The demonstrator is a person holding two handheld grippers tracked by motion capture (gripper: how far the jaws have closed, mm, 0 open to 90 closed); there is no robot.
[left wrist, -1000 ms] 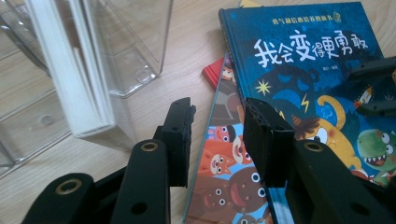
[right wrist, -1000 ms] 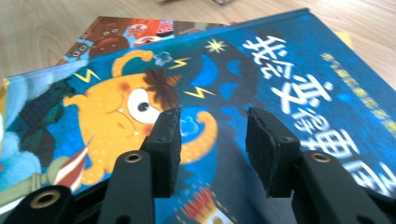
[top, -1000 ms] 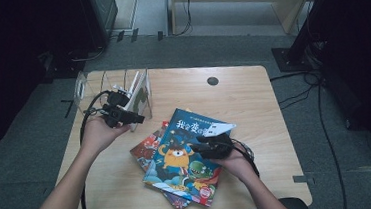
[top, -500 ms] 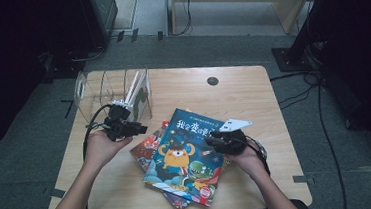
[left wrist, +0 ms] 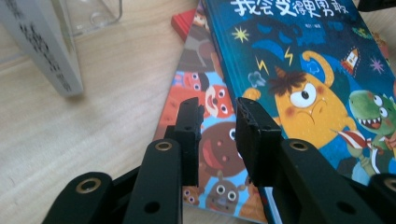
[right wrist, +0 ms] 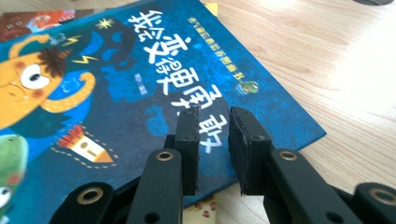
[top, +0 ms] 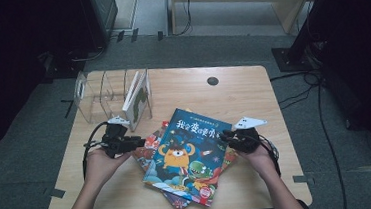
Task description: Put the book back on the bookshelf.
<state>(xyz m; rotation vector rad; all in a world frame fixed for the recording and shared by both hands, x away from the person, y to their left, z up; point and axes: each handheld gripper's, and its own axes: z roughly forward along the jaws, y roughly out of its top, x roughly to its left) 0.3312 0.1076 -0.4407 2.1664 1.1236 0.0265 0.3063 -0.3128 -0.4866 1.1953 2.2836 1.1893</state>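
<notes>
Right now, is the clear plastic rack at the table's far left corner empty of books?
No, one white-covered book stands upright in the clear plastic rack.

The left gripper (top: 139, 142) comes down from the clear rack toward 5 o'clock and now sits at the pile's 9 o'clock edge. The right gripper (top: 224, 137) slides out toward 3 o'clock, off the blue book (top: 189, 152). Both sets of jaws have just been closing, with nothing between them.
</notes>
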